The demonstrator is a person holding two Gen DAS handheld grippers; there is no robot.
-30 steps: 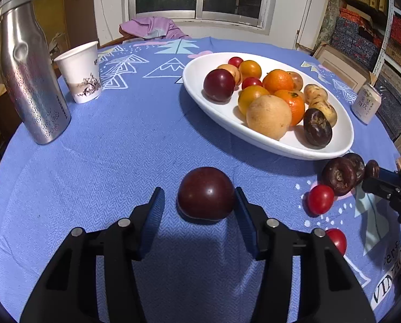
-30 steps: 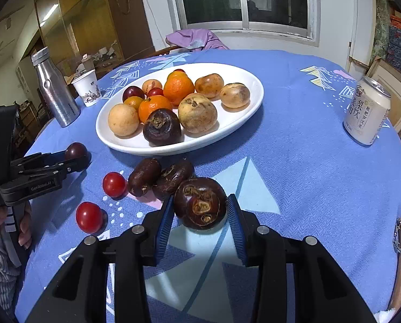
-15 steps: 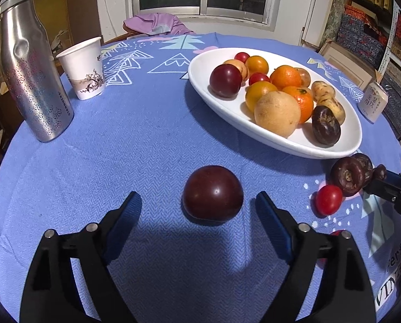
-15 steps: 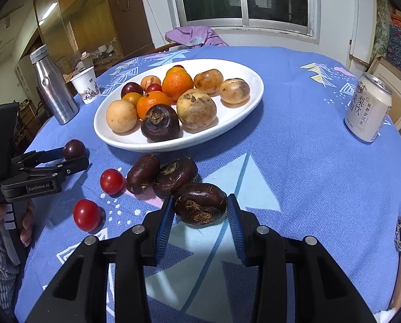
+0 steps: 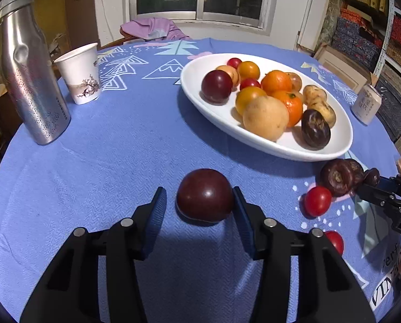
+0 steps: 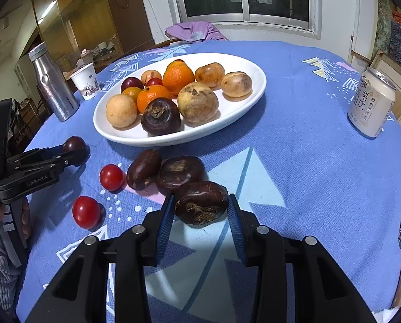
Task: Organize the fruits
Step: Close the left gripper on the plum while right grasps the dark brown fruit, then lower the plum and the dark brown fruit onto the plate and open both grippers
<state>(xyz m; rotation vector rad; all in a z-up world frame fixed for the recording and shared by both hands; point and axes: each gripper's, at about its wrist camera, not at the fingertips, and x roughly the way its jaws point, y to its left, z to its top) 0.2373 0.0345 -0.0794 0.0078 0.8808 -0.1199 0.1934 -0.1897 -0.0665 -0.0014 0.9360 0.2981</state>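
A dark red plum (image 5: 204, 195) lies on the blue tablecloth between the pads of my left gripper (image 5: 199, 210); the right pad touches it, the left pad stands a little off. My right gripper (image 6: 200, 215) is shut on a dark brown water chestnut (image 6: 201, 202) resting on the cloth. Two more water chestnuts (image 6: 178, 171) and two red tomatoes (image 6: 111, 176) lie beside it. The white oval plate (image 6: 243, 106) behind holds several oranges, plums and other fruits. The left gripper and plum (image 6: 74, 144) also show in the right wrist view.
A steel bottle (image 5: 30, 80) and a paper cup (image 5: 80, 76) stand at the far left. A drink can (image 6: 371, 103) stands at the right. A purple cloth (image 5: 153, 28) lies at the table's far edge.
My left gripper opened wide off the plum, then closed in around it again. My right gripper set the water chestnut down onto the cloth and it turned over.
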